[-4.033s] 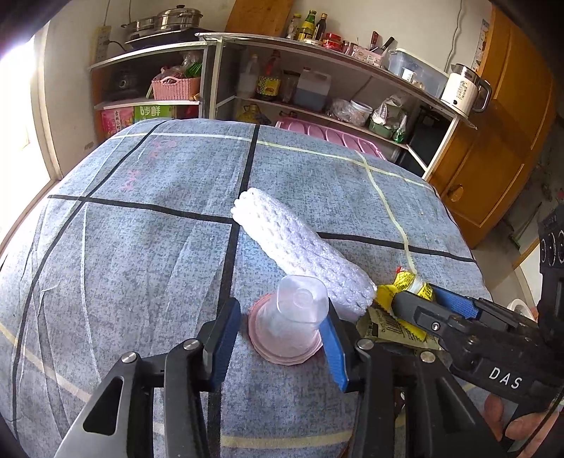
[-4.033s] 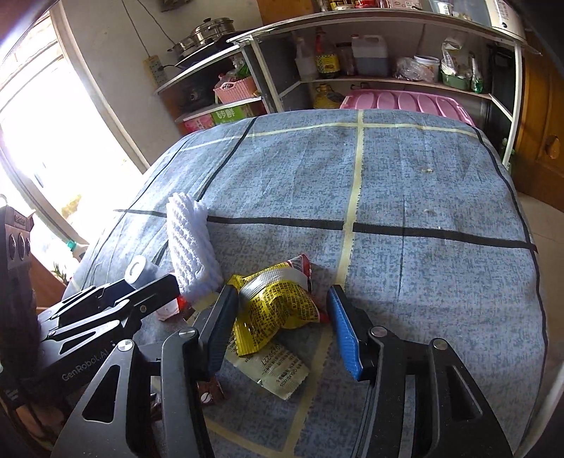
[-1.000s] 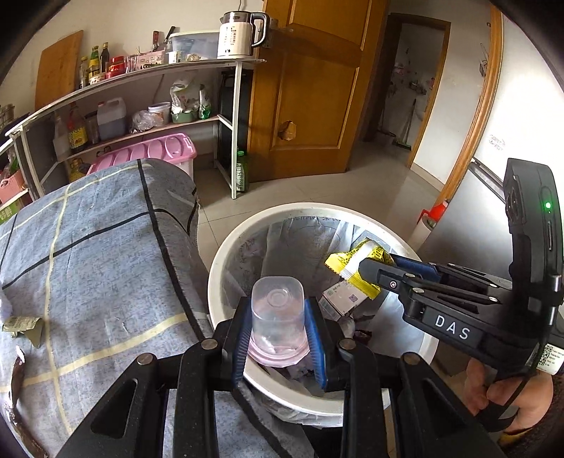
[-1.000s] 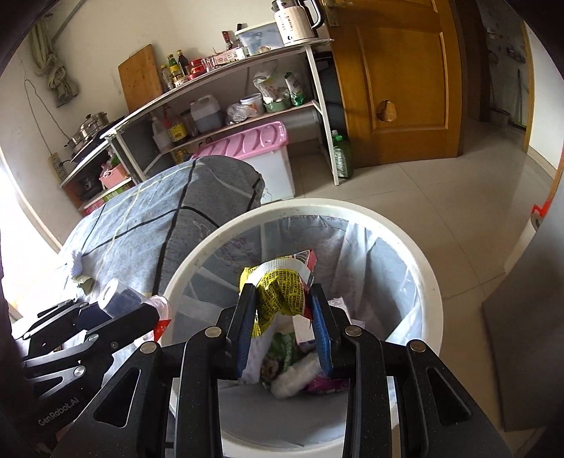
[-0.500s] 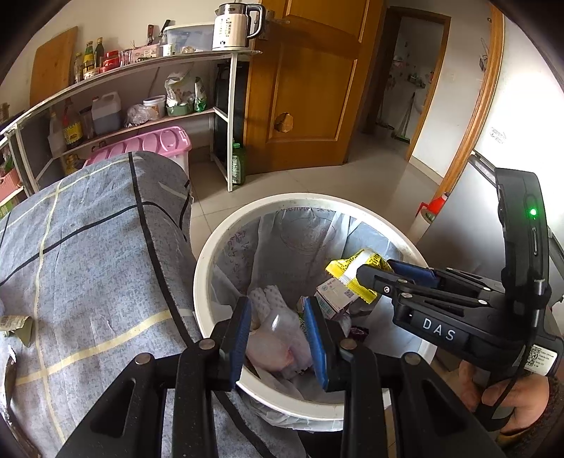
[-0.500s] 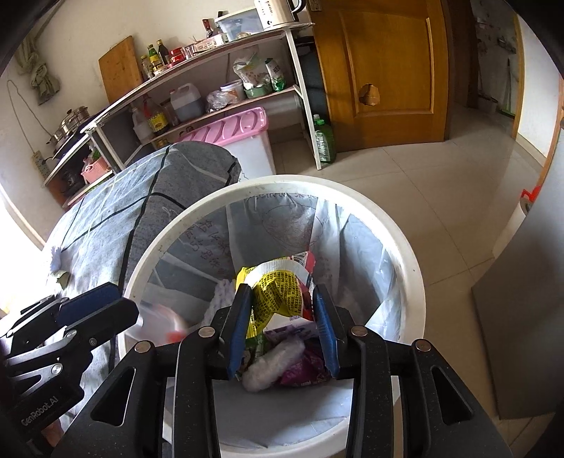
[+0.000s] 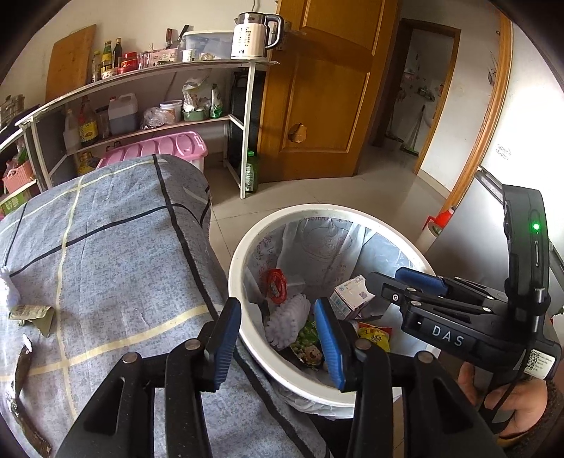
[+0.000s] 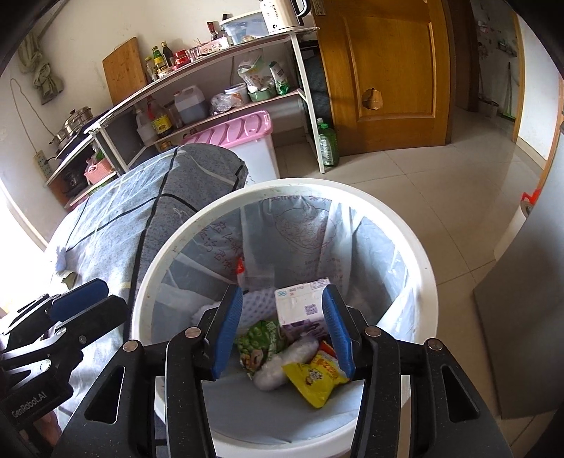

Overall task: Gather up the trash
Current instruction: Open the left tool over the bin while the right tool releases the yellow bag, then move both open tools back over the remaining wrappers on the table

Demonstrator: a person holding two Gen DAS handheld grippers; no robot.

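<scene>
Trash bin [image 8: 419,267] sits directly below both your tongs, lined with plastic bag so dropped litter stays contained. Yellow snack wrapper [image 8: 313,378] lies at bin bottom under right tongs [image 8: 283,331], beside milk carton [image 8: 303,310]. Right tongs' jaws have just been opening, nothing between them. Left tongs [image 7: 278,340], over near rim, likewise just opening, empty. More scraps [image 7: 30,313] wait on bench [image 7: 116,253], left of left tongs.

A white kettle [image 7: 254,34] stands on the top of the shelf [image 7: 148,70]. Below the shelf is a pink storage box [image 7: 158,149]. A wooden door [image 7: 328,88] is beside, with 1 green bottle [image 7: 251,171] on the floor.
</scene>
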